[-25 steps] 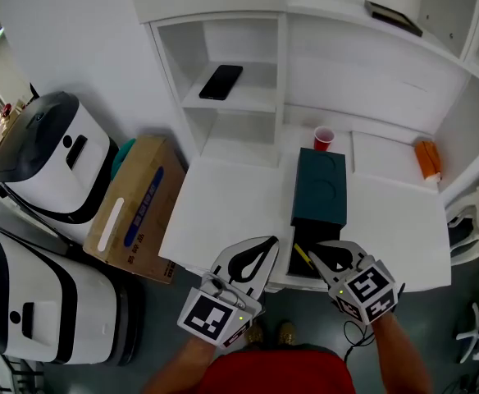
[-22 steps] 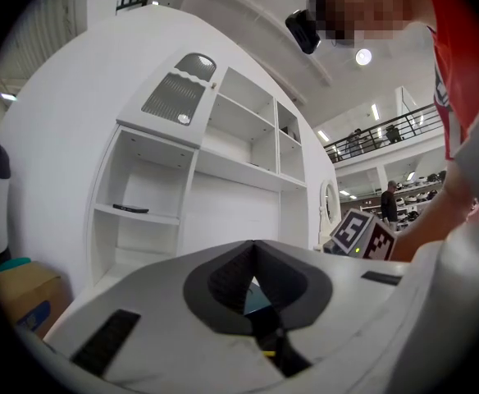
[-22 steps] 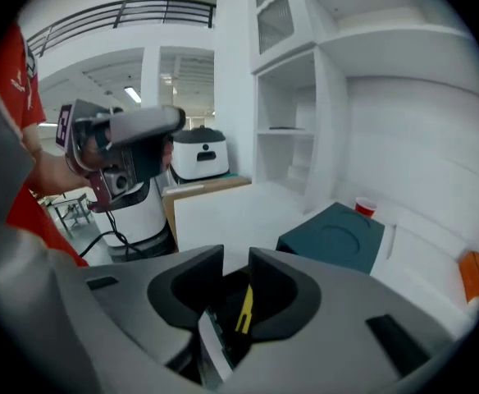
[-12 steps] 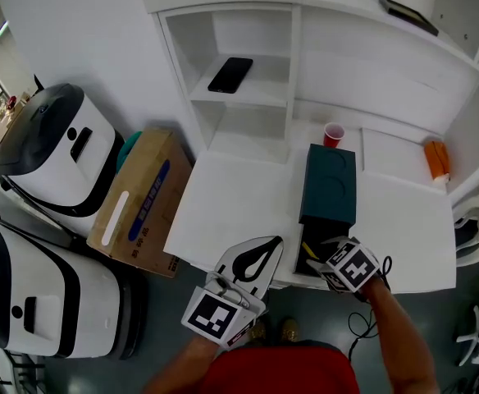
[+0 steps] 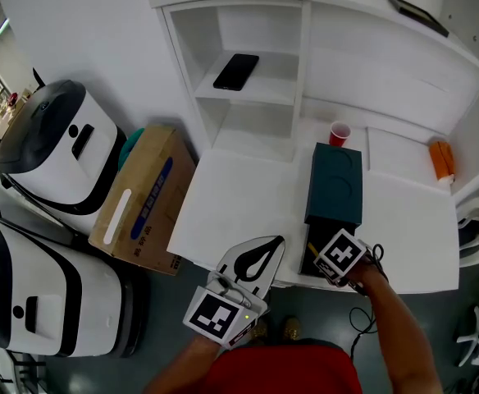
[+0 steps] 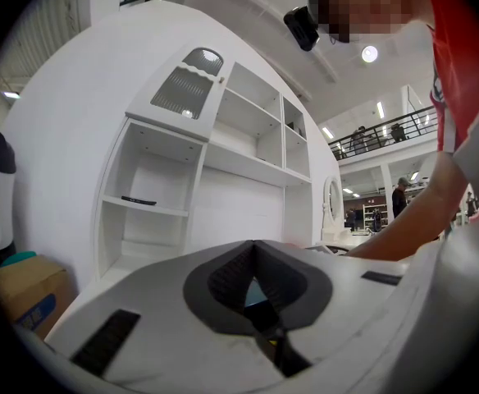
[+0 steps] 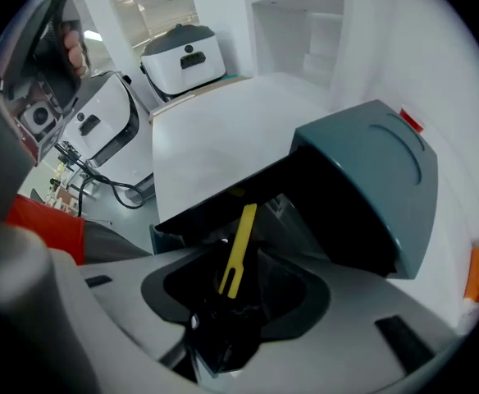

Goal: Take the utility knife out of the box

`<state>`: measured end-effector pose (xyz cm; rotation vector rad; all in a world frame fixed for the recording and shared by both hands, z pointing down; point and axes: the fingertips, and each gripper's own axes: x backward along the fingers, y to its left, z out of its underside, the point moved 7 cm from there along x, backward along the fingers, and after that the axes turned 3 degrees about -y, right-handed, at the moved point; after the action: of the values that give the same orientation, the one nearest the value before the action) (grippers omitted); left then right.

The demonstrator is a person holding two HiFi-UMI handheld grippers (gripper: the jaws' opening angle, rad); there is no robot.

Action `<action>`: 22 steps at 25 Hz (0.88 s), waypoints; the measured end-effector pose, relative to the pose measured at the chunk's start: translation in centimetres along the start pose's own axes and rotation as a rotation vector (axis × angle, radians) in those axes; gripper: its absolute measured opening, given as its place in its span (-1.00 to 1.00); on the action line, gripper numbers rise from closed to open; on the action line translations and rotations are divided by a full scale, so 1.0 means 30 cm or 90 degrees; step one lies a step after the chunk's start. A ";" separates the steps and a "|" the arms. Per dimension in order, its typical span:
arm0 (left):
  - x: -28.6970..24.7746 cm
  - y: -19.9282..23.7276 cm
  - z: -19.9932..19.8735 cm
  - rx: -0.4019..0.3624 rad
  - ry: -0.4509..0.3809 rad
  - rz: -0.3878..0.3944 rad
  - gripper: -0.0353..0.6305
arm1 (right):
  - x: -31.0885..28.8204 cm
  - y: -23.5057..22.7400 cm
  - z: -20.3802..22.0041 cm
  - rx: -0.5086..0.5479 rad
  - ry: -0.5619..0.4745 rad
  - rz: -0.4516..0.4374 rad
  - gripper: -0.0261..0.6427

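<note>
A teal box [image 5: 335,189] lies on the white table [image 5: 239,199], its dark drawer end [image 5: 308,263] open at the front edge. A slim yellow piece of the utility knife [image 5: 312,251] shows inside. My right gripper [image 5: 331,259] points steeply down into that opening, marker cube on top. In the right gripper view the box [image 7: 371,179] looms ahead. There the yellow knife piece [image 7: 241,228] lies between the open jaws of the right gripper [image 7: 235,263], and the pads do not press on it. My left gripper [image 5: 277,240] hovers level at the table's front edge, shut and holding nothing [image 6: 254,249].
A red cup [image 5: 339,132] stands behind the box and an orange object [image 5: 441,159] lies at the back right. A black phone [image 5: 236,71] rests on a shelf. A cardboard box [image 5: 141,199] and two white-and-black machines [image 5: 47,150] stand on the floor at the left.
My right gripper has tipped from nearly level to steeply down and sunk into the box's open end, its jaws spreading. The left gripper has stayed in place.
</note>
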<state>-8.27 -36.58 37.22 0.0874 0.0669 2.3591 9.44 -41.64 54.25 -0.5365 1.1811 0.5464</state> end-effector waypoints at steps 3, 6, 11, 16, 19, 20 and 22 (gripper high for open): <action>0.002 0.013 0.004 0.003 0.002 -0.001 -0.85 | -0.017 0.001 0.001 0.000 0.019 0.000 -0.37; 0.002 0.019 0.006 0.018 0.017 -0.001 -0.85 | -0.021 0.000 -0.004 0.007 0.035 0.004 -0.37; -0.001 0.024 0.015 0.021 0.021 0.004 -0.85 | -0.015 -0.011 -0.018 0.035 0.030 0.043 -0.64; 0.000 0.035 0.017 0.015 0.013 0.005 -0.85 | -0.014 -0.009 -0.011 0.020 0.017 0.043 -0.69; -0.002 0.047 0.018 -0.004 -0.009 0.007 -0.85 | -0.011 0.000 -0.011 0.014 0.008 0.033 -0.70; -0.002 0.048 0.018 -0.004 -0.009 0.007 -0.85 | -0.008 -0.002 -0.008 0.011 0.007 0.036 -0.70; -0.004 0.048 0.017 -0.003 -0.006 0.008 -0.85 | 0.002 -0.011 0.005 -0.008 0.004 0.044 -0.70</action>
<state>-9.15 -37.66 37.82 0.0973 0.0564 2.3712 9.77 -41.79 54.26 -0.5099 1.2066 0.6122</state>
